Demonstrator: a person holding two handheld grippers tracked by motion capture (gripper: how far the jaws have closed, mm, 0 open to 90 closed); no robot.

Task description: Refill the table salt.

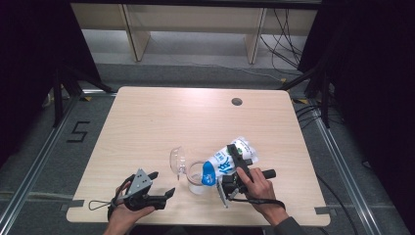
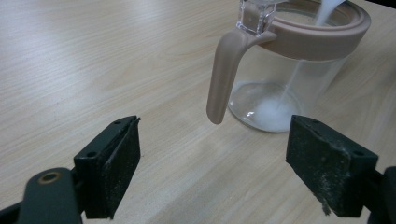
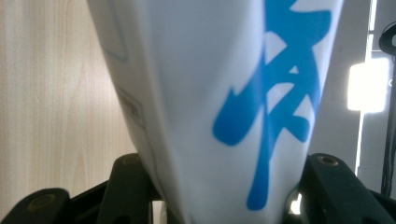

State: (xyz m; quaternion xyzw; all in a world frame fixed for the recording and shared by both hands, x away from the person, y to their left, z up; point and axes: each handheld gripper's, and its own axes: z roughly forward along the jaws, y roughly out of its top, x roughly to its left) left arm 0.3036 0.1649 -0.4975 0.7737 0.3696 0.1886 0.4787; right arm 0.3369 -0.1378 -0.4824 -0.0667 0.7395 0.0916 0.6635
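So the pour looks underway — the right hand-held gripper (image 1: 234,171) is clamped on the white-and-blue pouch (image 1: 226,161), tipped over the glass pitcher (image 2: 285,70) just left of it. Only a little white stuff inside, plenty left. Left hand-held gripper (image 2: 233,172) hangs wide, empty — pitcher just ahead on the surface (image 1: 161,122).

Left tongs (image 1: 164,196) rest low, jaws spread; right tongs (image 1: 238,160) clamped, tilted leftward.

1. High view: the table (image 1: 147,127) is evenly lit from above; the surroundings at 9 and 3 o'clock fall to near black.
2. Left gripper view: soft glare on the wood at 11 o'clock; the glass jar (image 2: 285,79) is reasonably sharp.
3. Right gripper view: the white-and-blue bag (image 3: 224,93) is blurred; a lamp (image 3: 368,86) at 3 o'clock blows out.
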